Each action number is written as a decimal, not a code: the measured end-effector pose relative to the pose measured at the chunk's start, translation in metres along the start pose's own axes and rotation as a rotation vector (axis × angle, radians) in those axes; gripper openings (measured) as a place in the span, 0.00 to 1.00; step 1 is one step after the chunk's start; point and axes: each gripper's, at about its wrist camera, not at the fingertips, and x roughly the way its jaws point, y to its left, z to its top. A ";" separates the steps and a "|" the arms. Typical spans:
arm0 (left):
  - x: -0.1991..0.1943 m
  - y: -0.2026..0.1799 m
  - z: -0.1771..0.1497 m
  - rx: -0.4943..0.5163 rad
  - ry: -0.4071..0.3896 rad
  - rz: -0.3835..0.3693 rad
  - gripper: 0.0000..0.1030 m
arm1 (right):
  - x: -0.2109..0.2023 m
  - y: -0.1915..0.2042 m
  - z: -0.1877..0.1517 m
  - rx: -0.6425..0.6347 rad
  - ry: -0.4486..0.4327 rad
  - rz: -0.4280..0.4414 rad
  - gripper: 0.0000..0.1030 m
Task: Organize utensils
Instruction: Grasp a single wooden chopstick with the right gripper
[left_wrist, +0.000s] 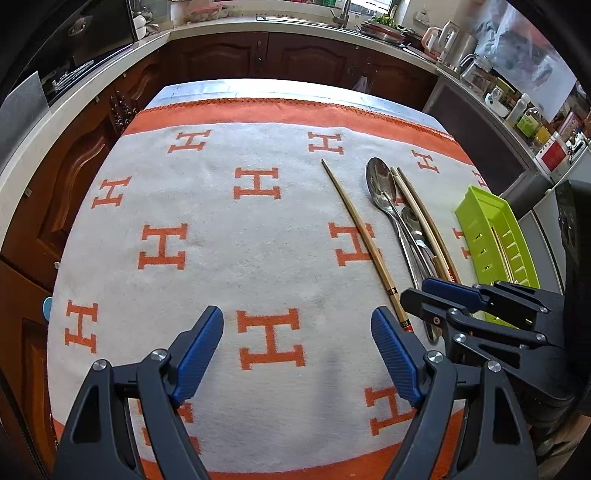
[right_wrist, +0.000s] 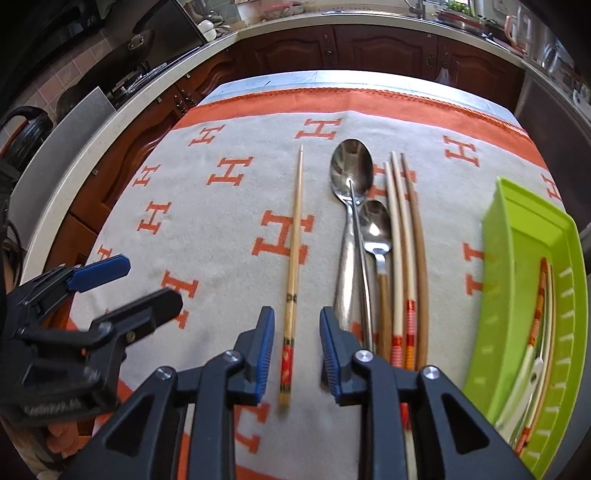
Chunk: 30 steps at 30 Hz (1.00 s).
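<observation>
Lone chopstick (right_wrist: 294, 254) flat on cloth (right_wrist: 229, 236), left of spoons (right_wrist: 351, 206), green tray (right_wrist: 517, 258) far right. Likely light, stiff, thin, prone to roll; best taken near painted end. Right gripper (right_wrist: 297, 350) part open astride that end, pads not touching, nothing held. Left gripper (left_wrist: 297, 354) wide open, empty.

Glossy metal spoons (right_wrist: 351, 173), matt wooden chopsticks (right_wrist: 295, 236), smooth green plastic tray (right_wrist: 517, 236), fuzzy woven cloth (right_wrist: 229, 258).

Two steep, near views; shared cloth (left_wrist: 229, 258).
</observation>
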 end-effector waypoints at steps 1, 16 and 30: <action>0.001 0.002 0.000 -0.004 0.001 0.004 0.78 | 0.005 0.002 0.004 -0.010 -0.001 -0.010 0.25; -0.001 0.031 -0.002 -0.082 0.010 0.033 0.78 | 0.031 0.018 0.013 -0.113 -0.024 -0.124 0.07; -0.015 0.019 -0.001 -0.058 -0.010 0.036 0.78 | -0.001 -0.010 0.001 0.059 -0.005 0.073 0.06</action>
